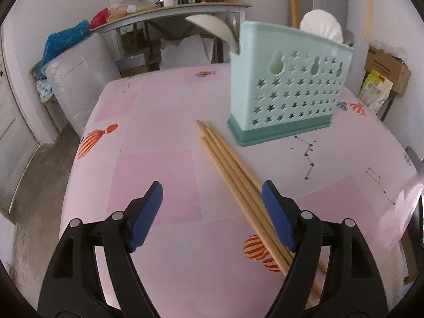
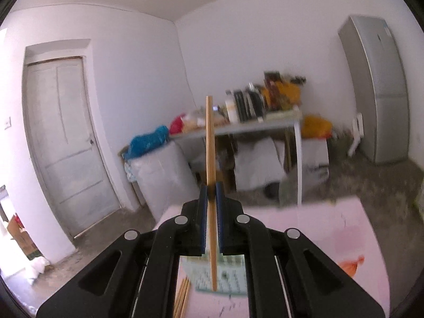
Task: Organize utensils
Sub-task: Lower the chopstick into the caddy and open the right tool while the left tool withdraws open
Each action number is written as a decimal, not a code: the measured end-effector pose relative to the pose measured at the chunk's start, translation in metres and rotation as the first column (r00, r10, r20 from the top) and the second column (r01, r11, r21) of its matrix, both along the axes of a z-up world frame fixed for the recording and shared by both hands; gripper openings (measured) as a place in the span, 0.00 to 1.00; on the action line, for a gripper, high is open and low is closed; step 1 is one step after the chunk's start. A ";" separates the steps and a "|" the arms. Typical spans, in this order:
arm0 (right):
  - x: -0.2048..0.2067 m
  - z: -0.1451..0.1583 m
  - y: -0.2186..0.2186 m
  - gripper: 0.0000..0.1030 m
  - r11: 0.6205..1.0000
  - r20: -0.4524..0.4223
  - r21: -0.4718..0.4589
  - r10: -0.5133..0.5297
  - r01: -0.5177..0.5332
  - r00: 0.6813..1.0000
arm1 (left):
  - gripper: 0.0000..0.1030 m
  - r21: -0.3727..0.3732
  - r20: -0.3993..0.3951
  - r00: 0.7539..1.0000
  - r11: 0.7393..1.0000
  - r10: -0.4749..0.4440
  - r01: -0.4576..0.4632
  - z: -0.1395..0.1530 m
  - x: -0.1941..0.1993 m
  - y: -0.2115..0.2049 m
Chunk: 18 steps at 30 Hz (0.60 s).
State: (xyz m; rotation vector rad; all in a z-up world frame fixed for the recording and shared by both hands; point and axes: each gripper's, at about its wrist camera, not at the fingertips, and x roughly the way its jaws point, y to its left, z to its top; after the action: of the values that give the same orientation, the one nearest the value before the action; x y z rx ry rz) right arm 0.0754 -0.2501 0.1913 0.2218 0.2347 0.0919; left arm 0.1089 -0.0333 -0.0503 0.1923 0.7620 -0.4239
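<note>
A mint-green utensil holder [image 1: 286, 84] with star cut-outs stands on the pink table [image 1: 164, 137], with white spoons [image 1: 212, 26] sticking out of it. Three wooden chopsticks [image 1: 233, 169] lie side by side in front of the holder. My left gripper [image 1: 212, 196] is open just above the table, its right finger over the chopsticks' near part. My right gripper [image 2: 211, 193] is shut on one chopstick [image 2: 210, 159], held nearly upright high above the holder [image 2: 225, 278], which shows blurred below between its arms, beside the lying chopsticks [image 2: 182, 296].
Beyond the table stand a cluttered shelf-table [image 1: 185, 8] with bottles, white sacks [image 1: 76, 79] and blue bags. A grey fridge [image 2: 376, 90] is at the right wall, a white door [image 2: 66, 137] at the left. A cardboard box [image 1: 387, 69] sits at the right.
</note>
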 end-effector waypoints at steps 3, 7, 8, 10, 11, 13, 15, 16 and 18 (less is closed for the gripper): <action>0.019 0.014 0.003 0.06 1.000 0.041 -0.020 0.011 -0.010 0.999 | 0.72 0.009 -0.010 1.000 1.000 0.014 -0.014 -0.002 0.003 0.003; 0.049 0.015 0.010 0.06 0.998 0.063 -0.054 0.022 -0.018 0.998 | 0.73 0.010 -0.034 0.999 0.999 0.034 -0.034 -0.005 0.008 0.006; 0.054 0.013 0.013 0.06 0.998 0.059 -0.065 0.018 -0.014 0.998 | 0.73 0.008 -0.042 0.998 0.999 0.039 -0.039 -0.006 0.010 0.007; 0.069 0.000 0.018 0.06 0.996 0.027 -0.083 0.022 -0.019 0.999 | 0.73 0.005 -0.056 0.997 0.999 0.050 -0.050 -0.008 0.012 0.009; 0.074 -0.006 0.020 0.07 0.996 0.011 -0.085 0.022 -0.021 1.000 | 0.73 0.003 -0.061 0.997 0.999 0.054 -0.054 -0.009 0.013 0.011; 0.087 -0.024 0.023 0.07 0.994 -0.041 -0.105 0.017 -0.021 0.999 | 0.73 -0.002 -0.068 0.996 0.998 0.061 -0.061 -0.010 0.015 0.012; 0.098 -0.040 0.025 0.07 0.992 -0.100 -0.124 0.009 -0.022 0.995 | 0.73 -0.001 -0.072 0.995 0.998 0.065 -0.066 -0.010 0.015 0.013; 0.104 -0.051 0.026 0.07 0.991 -0.145 -0.133 0.012 -0.032 0.989 | 0.73 0.000 -0.073 0.995 0.998 0.067 -0.068 -0.011 0.016 0.014; 0.111 -0.066 0.024 0.08 0.990 -0.209 -0.140 -0.005 -0.025 0.978 | 0.73 0.000 -0.077 0.994 0.997 0.073 -0.073 -0.011 0.017 0.015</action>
State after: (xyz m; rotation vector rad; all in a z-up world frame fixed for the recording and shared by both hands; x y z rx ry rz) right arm 0.1864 -0.2263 0.1251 0.0878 0.4502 0.0614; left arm 0.1260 -0.0184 -0.0609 0.1453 0.8411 -0.3645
